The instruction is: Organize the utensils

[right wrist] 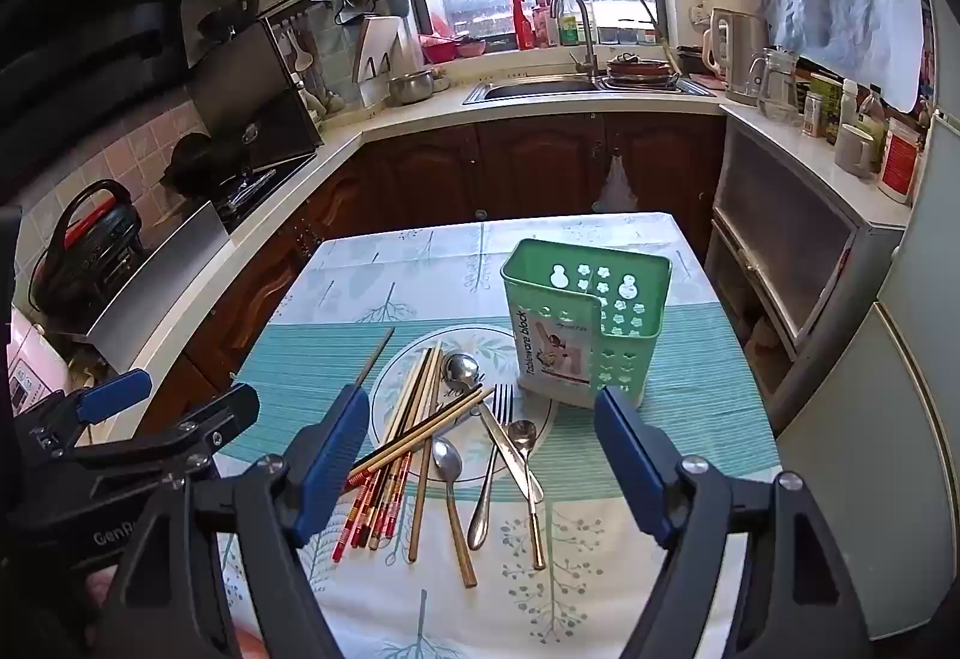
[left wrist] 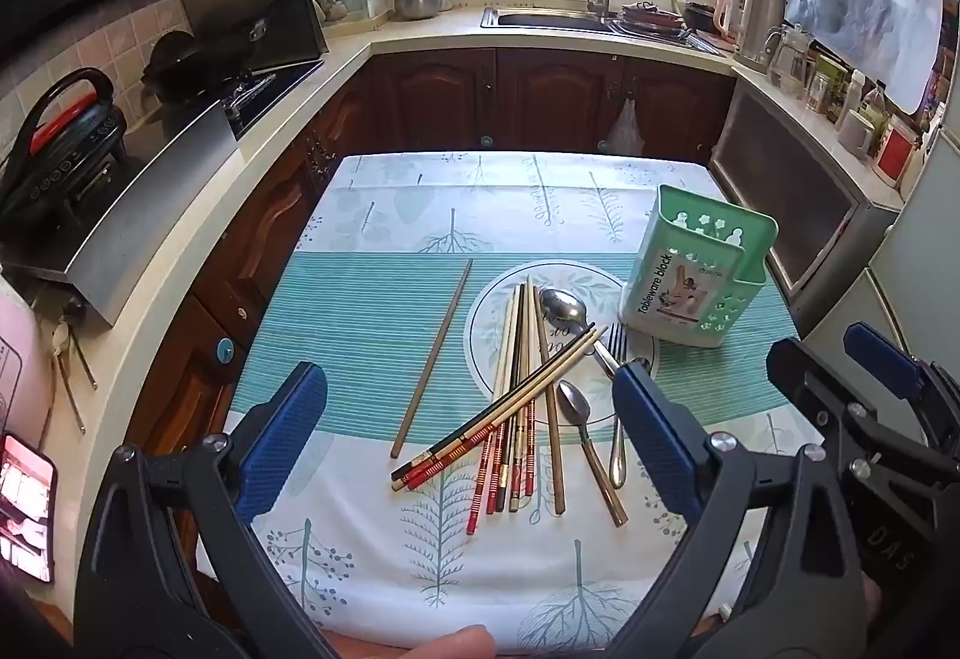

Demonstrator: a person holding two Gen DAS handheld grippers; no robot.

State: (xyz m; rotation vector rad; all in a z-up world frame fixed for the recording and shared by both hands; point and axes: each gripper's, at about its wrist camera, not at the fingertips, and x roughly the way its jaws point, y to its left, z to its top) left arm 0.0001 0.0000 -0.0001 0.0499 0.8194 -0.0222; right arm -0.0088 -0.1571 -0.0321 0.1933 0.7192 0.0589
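Note:
A white plate (left wrist: 492, 299) (right wrist: 384, 389) on the table holds a pile of chopsticks (left wrist: 516, 389) (right wrist: 414, 437), spoons (left wrist: 561, 308) (right wrist: 462, 368) and a fork (left wrist: 615, 353) (right wrist: 501, 407). One lone chopstick (left wrist: 432, 359) (right wrist: 375, 356) lies left of the plate. A green utensil holder (left wrist: 699, 263) (right wrist: 585, 323) stands upright at the right, empty as far as I can see. My left gripper (left wrist: 468, 443) is open above the near end of the pile. My right gripper (right wrist: 480, 461) is open over the spoon and fork handles; it also shows in the left wrist view (left wrist: 840, 359).
The table has a leaf-print cloth (left wrist: 372, 215) (right wrist: 678, 419). Kitchen counters surround it: stove and cooker at left (left wrist: 72, 137), sink at the back (left wrist: 558, 17), a cabinet and fridge at right (right wrist: 840, 359). A phone (left wrist: 24, 503) lies at the far left.

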